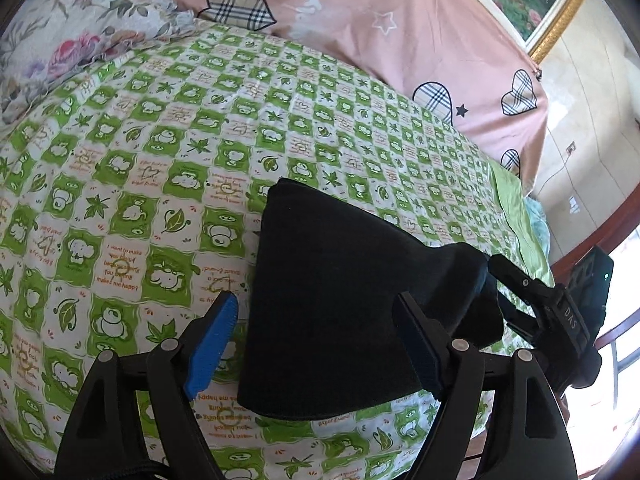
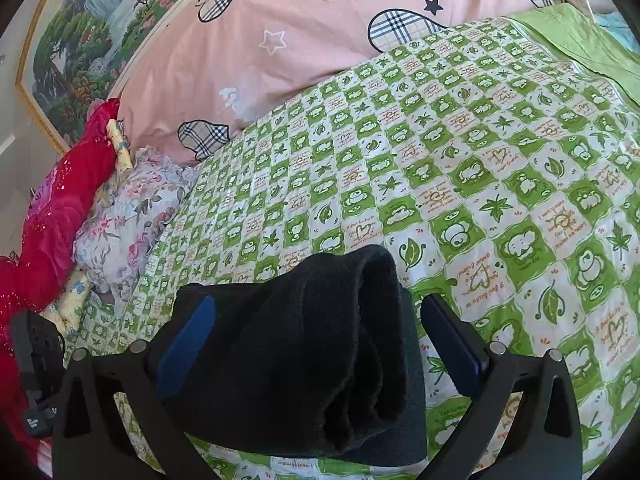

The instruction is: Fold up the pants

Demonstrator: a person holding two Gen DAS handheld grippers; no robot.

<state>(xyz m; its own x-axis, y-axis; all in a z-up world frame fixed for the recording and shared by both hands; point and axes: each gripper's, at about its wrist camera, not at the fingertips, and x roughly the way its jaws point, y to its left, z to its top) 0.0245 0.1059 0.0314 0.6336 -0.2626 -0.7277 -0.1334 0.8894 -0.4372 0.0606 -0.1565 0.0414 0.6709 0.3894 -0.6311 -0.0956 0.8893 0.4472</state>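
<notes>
The left gripper (image 1: 316,344) is standing with its blue-padded fingers (image 1: 212,344) spread wide, clamping nothing; the folded black fleece pants (image 1: 332,292) are lying between them on the green-and-white checked bedsheet (image 1: 160,160). The right gripper (image 2: 316,340) is likewise gaping, the thick rolled end of the bundle sitting between its pads untouched. Risk, as I judge it — a finger catching the soft top layer on withdrawal could drag the fold open (the roll looks loosely stacked). Open sheet is stretching ahead toward the pink heart-print quilt (image 1: 380,20); the bed's edge is lying close on the right.
</notes>
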